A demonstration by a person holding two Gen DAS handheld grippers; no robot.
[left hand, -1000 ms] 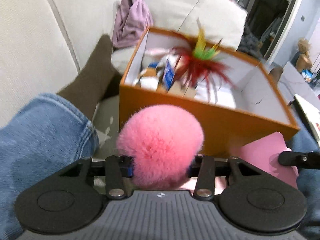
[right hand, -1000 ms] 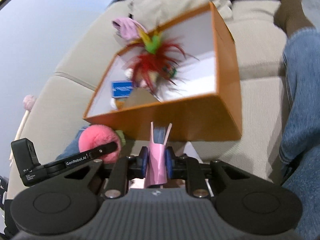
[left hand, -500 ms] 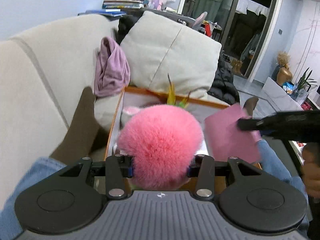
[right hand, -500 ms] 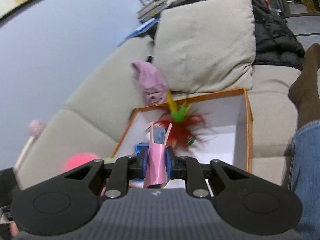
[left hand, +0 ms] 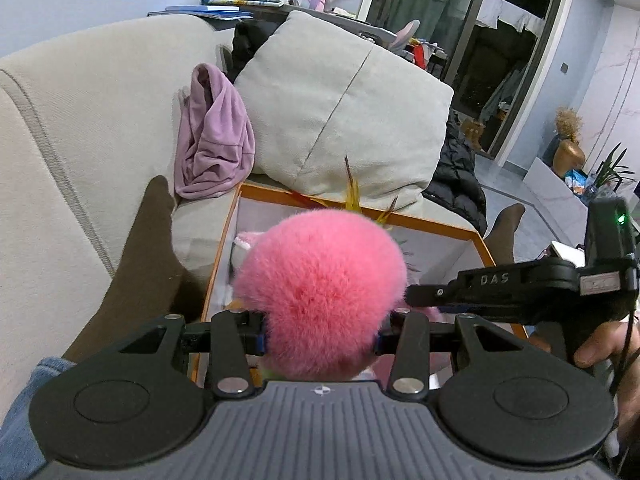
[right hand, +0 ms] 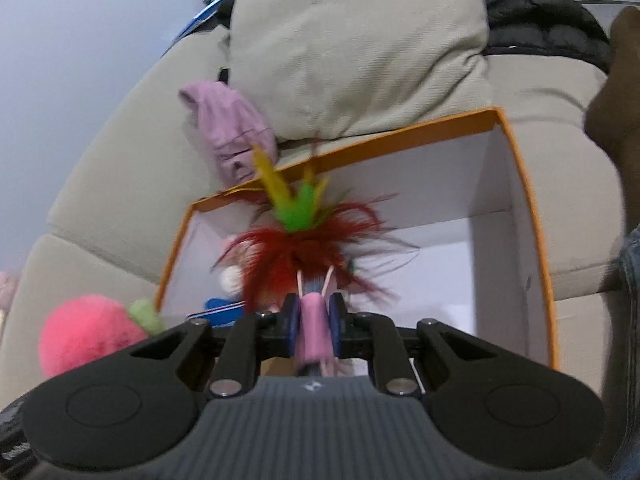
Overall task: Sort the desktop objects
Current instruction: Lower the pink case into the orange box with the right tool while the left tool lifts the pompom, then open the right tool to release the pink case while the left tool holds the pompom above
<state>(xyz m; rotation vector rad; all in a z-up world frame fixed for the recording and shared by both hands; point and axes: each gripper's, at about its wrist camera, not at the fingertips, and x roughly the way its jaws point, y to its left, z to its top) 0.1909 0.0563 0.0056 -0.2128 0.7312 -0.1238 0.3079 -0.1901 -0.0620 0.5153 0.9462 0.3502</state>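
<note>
My left gripper (left hand: pixel 319 336) is shut on a fluffy pink pompom (left hand: pixel 320 284) and holds it over the near left part of an orange box (left hand: pixel 440 227) with white inner walls. The pompom also shows at the lower left of the right wrist view (right hand: pixel 86 334). My right gripper (right hand: pixel 314 326) is shut on a thin pink card (right hand: pixel 314 330), held on edge above the box (right hand: pixel 532 216). A red, green and yellow feather toy (right hand: pixel 300 240) stands inside the box, with small items beside it. The right gripper's body (left hand: pixel 520 288) reaches in from the right.
The box sits on a beige sofa (left hand: pixel 80 100) in front of a large cushion (left hand: pixel 340 108). A lilac cloth (left hand: pixel 212 136) hangs beside the cushion. Legs in brown socks (left hand: pixel 144 248) and jeans flank the box. A black jacket (left hand: pixel 456 176) lies at the far right.
Both grippers moved forward over the box. The right gripper with the pink card swung lower and nearer the feather toy. The pompom stays clamped.
</note>
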